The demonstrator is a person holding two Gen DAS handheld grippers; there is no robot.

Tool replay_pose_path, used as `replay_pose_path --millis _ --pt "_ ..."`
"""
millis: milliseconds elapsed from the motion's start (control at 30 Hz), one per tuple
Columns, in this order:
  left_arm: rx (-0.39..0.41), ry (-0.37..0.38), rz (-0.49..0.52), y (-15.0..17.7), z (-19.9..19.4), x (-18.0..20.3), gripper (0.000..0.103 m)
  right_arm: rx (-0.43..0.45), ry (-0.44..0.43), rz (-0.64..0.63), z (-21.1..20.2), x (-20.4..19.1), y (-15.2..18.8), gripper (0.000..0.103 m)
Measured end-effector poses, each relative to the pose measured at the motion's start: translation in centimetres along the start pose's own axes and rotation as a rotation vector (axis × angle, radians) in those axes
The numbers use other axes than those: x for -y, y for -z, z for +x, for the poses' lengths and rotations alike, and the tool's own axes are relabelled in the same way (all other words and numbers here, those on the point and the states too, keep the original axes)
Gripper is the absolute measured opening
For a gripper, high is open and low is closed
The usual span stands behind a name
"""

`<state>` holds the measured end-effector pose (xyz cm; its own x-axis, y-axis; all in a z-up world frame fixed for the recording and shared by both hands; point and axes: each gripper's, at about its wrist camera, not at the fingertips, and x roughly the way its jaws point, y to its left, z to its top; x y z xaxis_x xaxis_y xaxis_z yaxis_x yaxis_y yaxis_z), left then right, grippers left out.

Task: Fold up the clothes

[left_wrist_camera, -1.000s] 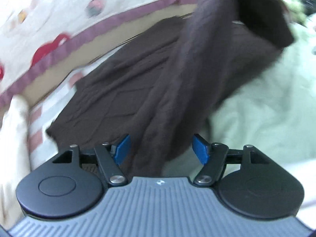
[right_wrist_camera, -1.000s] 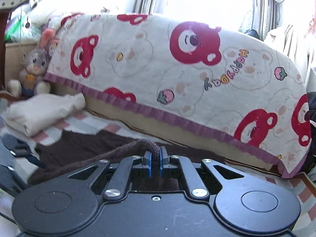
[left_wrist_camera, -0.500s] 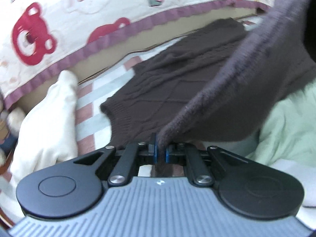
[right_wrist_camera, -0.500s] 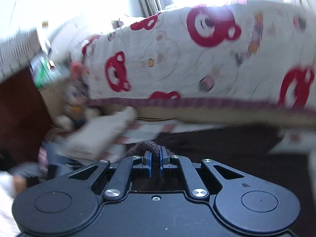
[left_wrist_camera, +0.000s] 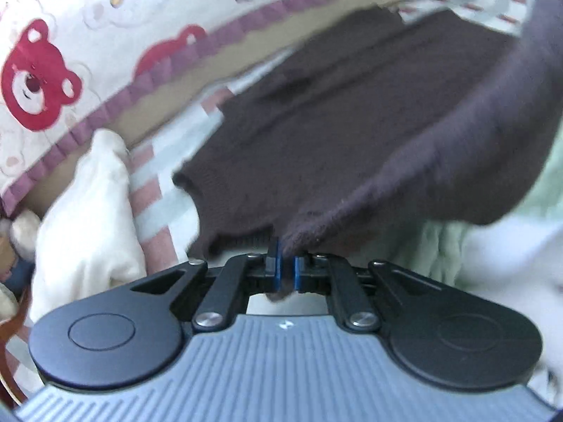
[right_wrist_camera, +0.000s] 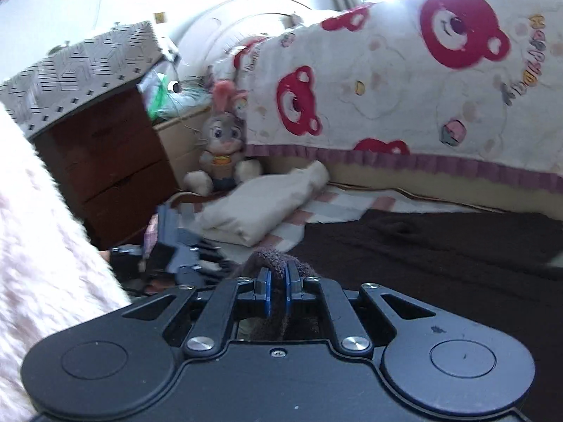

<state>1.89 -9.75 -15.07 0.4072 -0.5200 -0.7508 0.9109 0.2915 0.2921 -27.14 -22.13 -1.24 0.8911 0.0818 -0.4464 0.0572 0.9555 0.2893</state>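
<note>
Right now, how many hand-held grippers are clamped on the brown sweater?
2. The left hand-held gripper pinches a lifted edge of the brown sweater near its hem; the right hand-held gripper pinches a bunched fold. The rest lies flat on the bed.

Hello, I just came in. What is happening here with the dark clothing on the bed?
A person is folding a dark brown knitted sweater using two handheld grippers. The left gripper has its jaws shut on a lifted edge of the knit. The right gripper is also clamped on a bunched bit of it. Most of the sweater lies flat on the pink-striped sheet, beside a folded cream garment, so the fold is not yet done.
</note>
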Motion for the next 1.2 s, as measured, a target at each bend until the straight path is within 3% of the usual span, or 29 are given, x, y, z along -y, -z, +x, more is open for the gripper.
replay_pose_path --millis 67,267,500,567,667,767,800,867,900,1000,1067,1200 --pt "-0.008 0.026 -0.001 0.8 0.6 0.2 0.006 -0.014 0.026 0.014 0.5 0.8 0.3 0.009" --pt "-0.061 -0.036 -0.001 0.4 2.5 0.5 0.007 -0.077 0.133 0.021 4.0 3.3 0.0 0.009" --pt "-0.093 -0.038 -0.092 -2.1 4.5 -1.5 0.013 -0.12 0.244 0.007 6.0 5.9 -4.0 0.009" --pt "-0.107 -0.034 -0.133 -2.8 5.4 -2.2 0.017 -0.208 0.294 0.052 8.3 8.8 -5.4 0.009" --pt "-0.125 -0.001 -0.268 -3.1 7.7 -3.8 0.019 -0.418 0.333 0.123 13.3 15.0 -6.5 0.01" --pt "-0.113 0.045 -0.391 -2.4 9.3 -4.8 0.019 -0.537 0.346 0.206 17.8 21.0 -6.0 0.012" --pt "-0.105 0.059 -0.419 -1.9 9.6 -4.8 0.017 -0.549 0.381 0.195 18.9 22.1 -5.8 0.013" --pt "-0.083 0.084 -0.469 -1.1 9.9 -5.1 0.018 -0.581 0.533 0.162 20.7 23.5 -4.9 0.018" --pt "-0.065 0.092 -0.486 -0.6 9.9 -5.2 0.018 -0.591 0.619 0.153 21.4 24.0 -4.6 0.027" --pt "-0.036 0.115 -0.534 0.4 9.6 -6.1 0.021 -0.464 0.672 0.218 20.9 24.1 -4.0 0.03" --pt "-0.035 0.087 -0.552 0.6 9.3 -6.8 0.025 -0.377 0.607 0.269 19.5 23.1 -3.8 0.037" --pt "0.008 0.055 -0.635 0.2 8.3 -8.8 0.024 -0.314 0.5 0.244 16.9 19.3 -3.0 0.045"
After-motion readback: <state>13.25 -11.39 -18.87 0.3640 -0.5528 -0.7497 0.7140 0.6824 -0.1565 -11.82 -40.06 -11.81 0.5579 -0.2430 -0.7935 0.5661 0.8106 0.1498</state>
